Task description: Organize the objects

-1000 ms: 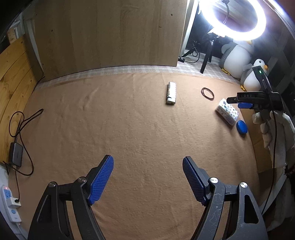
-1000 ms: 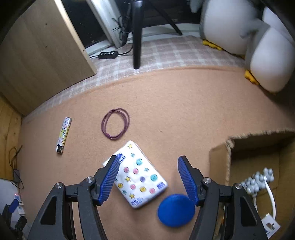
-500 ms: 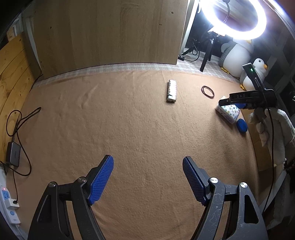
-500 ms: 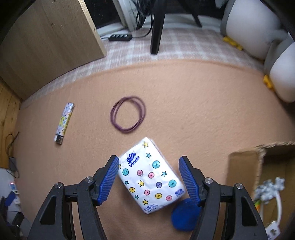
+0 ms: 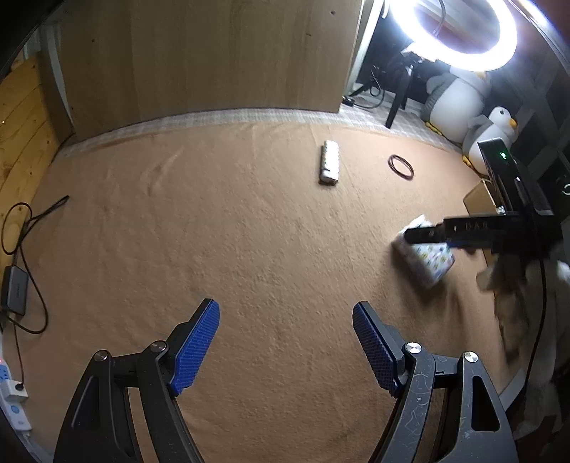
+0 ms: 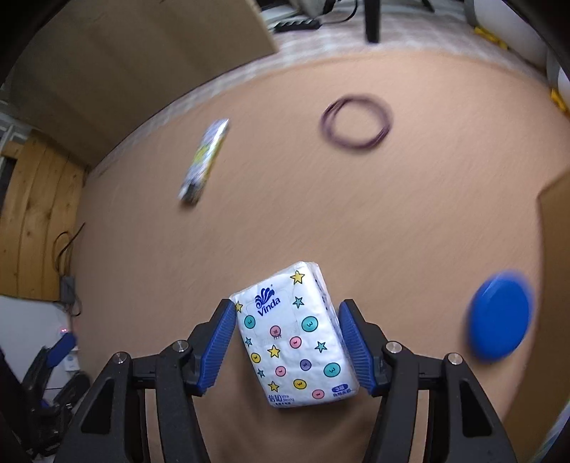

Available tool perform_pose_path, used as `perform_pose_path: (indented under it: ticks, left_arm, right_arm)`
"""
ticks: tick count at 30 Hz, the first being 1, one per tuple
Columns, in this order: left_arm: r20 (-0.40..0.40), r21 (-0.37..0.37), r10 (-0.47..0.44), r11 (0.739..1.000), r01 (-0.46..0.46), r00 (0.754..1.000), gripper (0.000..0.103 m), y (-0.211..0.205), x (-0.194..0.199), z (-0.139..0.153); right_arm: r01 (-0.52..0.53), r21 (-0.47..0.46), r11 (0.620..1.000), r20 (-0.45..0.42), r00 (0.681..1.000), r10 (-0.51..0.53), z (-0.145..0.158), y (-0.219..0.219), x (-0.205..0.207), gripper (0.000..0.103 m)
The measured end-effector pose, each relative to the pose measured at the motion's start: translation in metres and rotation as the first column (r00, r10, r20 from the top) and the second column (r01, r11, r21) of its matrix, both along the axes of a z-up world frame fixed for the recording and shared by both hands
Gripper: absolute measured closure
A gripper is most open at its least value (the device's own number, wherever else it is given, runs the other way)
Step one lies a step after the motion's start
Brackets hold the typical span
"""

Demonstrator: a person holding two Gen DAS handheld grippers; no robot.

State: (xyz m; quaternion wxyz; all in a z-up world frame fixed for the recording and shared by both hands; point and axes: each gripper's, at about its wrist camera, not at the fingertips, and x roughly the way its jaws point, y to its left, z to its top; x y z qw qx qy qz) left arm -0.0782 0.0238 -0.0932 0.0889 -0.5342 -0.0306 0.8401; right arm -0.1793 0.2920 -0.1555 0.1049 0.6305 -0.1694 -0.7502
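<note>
A white tissue pack (image 6: 295,338) with coloured dots and stars sits between the blue pads of my right gripper (image 6: 286,313). Its jaws are closing, and both pads touch the pack's long sides. In the left wrist view the pack (image 5: 431,260) hangs tilted just above the tan carpet, under the right gripper's black body. My left gripper (image 5: 286,338) stands open over bare carpet with nothing between its fingers. A patterned lighter (image 6: 205,160) and a purple hair band (image 6: 356,121) lie further out. A blue round lid (image 6: 498,315) lies to the right.
A cardboard box (image 6: 555,213) stands at the right edge of the carpet. A wooden board (image 5: 213,53) leans at the back, with a ring light (image 5: 452,32) and plush penguins (image 5: 452,99) at the back right. Cables and an adapter (image 5: 14,285) lie on the left.
My right gripper has narrowed onto the tissue pack and moved left with it, away from the blue lid that lay beside it. The left gripper has stayed where it was.
</note>
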Motion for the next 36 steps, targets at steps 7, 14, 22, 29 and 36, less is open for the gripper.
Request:
perform_pose_path:
  ticks: [7, 14, 22, 29, 36]
  left_arm:
    - [0.053, 0.029, -0.059, 0.998, 0.057, 0.997, 0.023, 0.026, 0.014, -0.028]
    - [0.069, 0.059, -0.115, 0.992, 0.111, 0.991, 0.023, 0.052, 0.013, -0.045]
    - [0.057, 0.054, -0.185, 0.982, 0.182, 0.981, 0.023, 0.077, -0.007, -0.048]
    - [0.047, 0.086, -0.255, 0.964, 0.250, 0.966, 0.023, 0.095, -0.020, -0.048]
    - [0.077, 0.161, -0.297, 0.946, 0.282, 0.952, 0.031, 0.105, -0.027, -0.057]
  right_arm:
    - [0.010, -0.085, 0.996, 0.006, 1.000, -0.010, -0.007, -0.034, 0.040, 0.046]
    - [-0.033, -0.039, 0.999, -0.037, 0.999, 0.032, -0.003, -0.043, 0.044, 0.047]
    - [-0.009, -0.018, 1.000, -0.062, 0.998, 0.008, 0.005, -0.029, 0.041, 0.047]
    - [0.002, -0.062, 0.998, -0.039, 0.999, -0.005, 0.006, -0.017, 0.045, 0.059]
    - [-0.002, -0.109, 0.994, -0.011, 1.000, 0.001, 0.001, -0.016, 0.049, 0.067]
